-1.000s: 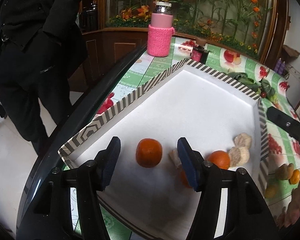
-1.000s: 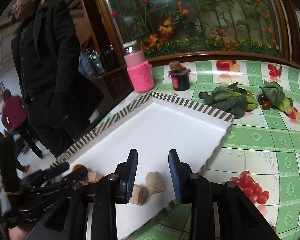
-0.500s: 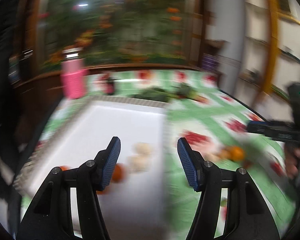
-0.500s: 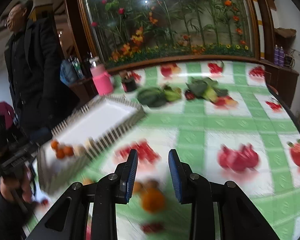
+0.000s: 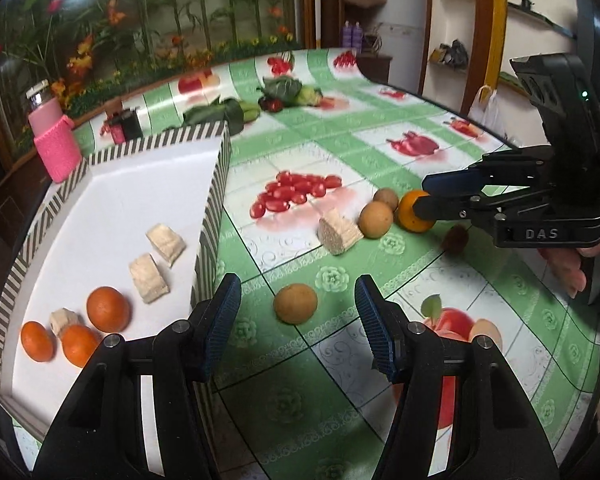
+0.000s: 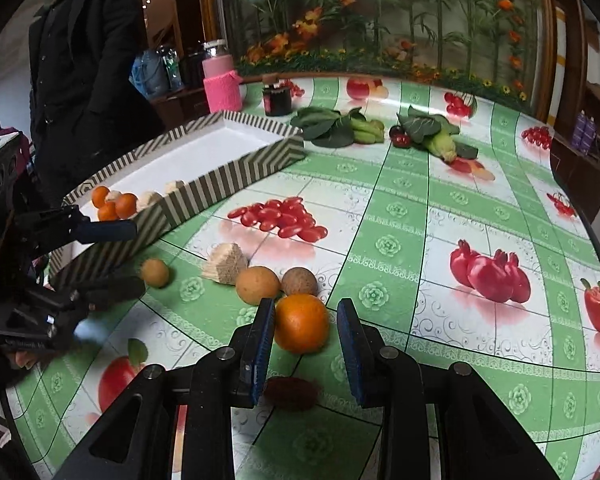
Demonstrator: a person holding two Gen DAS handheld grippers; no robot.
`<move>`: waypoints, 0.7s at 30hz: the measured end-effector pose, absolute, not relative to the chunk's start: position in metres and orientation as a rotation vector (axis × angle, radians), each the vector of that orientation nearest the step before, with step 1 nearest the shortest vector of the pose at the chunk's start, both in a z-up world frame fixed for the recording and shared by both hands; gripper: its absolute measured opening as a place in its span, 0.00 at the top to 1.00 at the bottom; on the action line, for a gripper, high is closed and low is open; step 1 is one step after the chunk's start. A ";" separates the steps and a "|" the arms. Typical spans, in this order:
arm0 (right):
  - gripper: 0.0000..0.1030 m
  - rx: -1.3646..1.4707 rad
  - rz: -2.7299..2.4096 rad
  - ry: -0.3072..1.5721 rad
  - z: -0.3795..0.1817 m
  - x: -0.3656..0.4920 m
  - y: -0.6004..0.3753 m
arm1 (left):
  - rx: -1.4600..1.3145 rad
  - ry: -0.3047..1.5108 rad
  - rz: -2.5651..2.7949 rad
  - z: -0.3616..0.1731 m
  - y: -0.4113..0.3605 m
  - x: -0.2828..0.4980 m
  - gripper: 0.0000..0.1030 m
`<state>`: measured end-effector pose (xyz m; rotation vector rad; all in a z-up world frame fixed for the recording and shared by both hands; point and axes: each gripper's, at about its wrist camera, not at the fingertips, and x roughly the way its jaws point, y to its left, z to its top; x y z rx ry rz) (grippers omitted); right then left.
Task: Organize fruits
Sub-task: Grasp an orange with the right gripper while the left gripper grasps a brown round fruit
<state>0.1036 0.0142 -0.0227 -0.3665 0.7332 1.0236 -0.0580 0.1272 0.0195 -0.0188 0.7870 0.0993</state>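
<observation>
Already partly filled, the striped tray [image 5: 216, 184] at the bench's left edge holds three oranges [image 5: 108, 309] and three pale blocks [image 5: 149, 278]. Just right of the tray wall, the left gripper [image 5: 296, 316] hovers with jaws apart around a brown fruit [image 5: 295, 303], not touching it. Further right, a pale block [image 5: 339, 231], two brown fruits [image 5: 375, 219] and a dark red fruit [image 6: 291, 393] await. The right gripper [image 6: 303, 336] brackets an orange [image 6: 302, 323], jaws not yet pressing.
</observation>
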 end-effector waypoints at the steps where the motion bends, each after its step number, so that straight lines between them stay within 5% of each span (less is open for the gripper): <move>1: 0.69 -0.352 1.043 0.755 -0.025 0.106 0.016 | -0.021 0.801 0.103 0.017 0.127 -0.058 0.43; 9: 0.69 -0.356 1.028 0.819 -0.039 0.111 0.024 | -0.056 0.848 0.073 0.009 0.125 -0.049 0.43; 15: 0.70 -0.245 1.041 0.794 -0.031 0.117 0.010 | -0.080 0.849 0.119 0.010 0.132 -0.046 0.77; 21: 0.70 -0.224 1.030 0.803 -0.031 0.122 0.009 | -0.103 0.791 0.079 0.018 0.132 -0.054 0.77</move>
